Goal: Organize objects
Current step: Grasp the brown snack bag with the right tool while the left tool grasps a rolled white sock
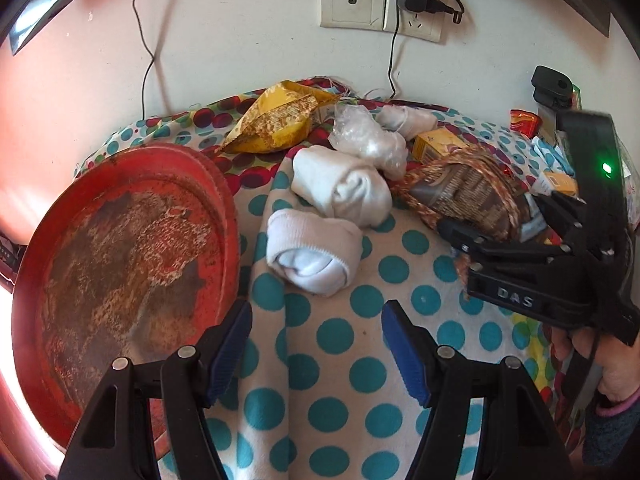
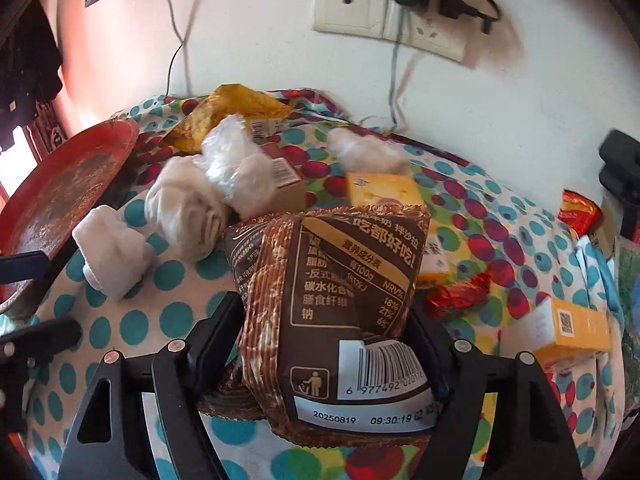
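The right hand-held gripper point(image 2: 328, 344) pinches a brown snack packet point(image 2: 336, 312) between its fingers, lifted above the dotted cloth point(image 2: 132, 320) on the table. The left hand-held gripper point(image 1: 316, 344) hangs spread over the same cloth with nothing between its blue pads point(image 1: 404, 352). Just ahead of it lie rolled white socks point(image 1: 312, 252), and a worn red tray point(image 1: 124, 272) sits to its left. Beyond them are a yellow packet point(image 1: 276, 120) and small yellow boxes point(image 2: 576, 328).
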Demonstrator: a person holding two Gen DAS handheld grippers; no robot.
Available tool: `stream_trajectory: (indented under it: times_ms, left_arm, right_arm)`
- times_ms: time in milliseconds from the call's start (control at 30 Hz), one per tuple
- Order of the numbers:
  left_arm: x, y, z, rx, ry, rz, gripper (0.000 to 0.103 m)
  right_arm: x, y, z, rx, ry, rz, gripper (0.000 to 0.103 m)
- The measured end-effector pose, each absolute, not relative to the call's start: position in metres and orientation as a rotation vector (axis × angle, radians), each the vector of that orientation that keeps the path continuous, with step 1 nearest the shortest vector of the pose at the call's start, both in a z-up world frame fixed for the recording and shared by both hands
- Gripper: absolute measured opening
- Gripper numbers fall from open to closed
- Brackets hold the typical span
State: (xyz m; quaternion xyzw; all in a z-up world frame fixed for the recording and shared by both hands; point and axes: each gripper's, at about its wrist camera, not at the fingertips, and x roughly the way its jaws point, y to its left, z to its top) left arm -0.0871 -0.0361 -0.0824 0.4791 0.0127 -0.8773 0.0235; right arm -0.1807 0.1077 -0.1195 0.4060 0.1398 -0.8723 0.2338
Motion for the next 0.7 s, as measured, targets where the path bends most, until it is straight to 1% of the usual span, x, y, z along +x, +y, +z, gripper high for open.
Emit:
stream_trajectory:
  times_ms: [200, 433, 500, 633, 700]
  left_arm:
    - [-0.111, -0.026, -0.092, 1.412, -0.027, -2.671, 0.069]
    - [-0.136, -0.018, -0.116, 1.393, -0.138, -2.608, 0.069]
    - [-0.136, -0.016, -0.119, 1.34, -0.176, -2.618, 0.07]
    - [-0.135, -0.018, -0.119, 1.315, -0.157, -2.656, 0.07]
    - [-0.133, -0.023, -0.12, 1.31, -0.116, -2.69, 0.069]
  right_arm:
    - [-0.179, 0.137, -0.119, 1.093, 0.354, -2.399, 0.075]
    - [-0.181, 0.141, -0.122, 1.096, 0.328, -2.382, 0.076]
    - [-0.181, 0.141, -0.123, 1.101, 0.318, -2.377, 0.077]
    - [-0.182, 0.137, -0.129, 1.145, 0.347, -2.363, 0.082]
    - [-0.183, 0.135, -0.133, 1.179, 0.372, -2.352, 0.082]
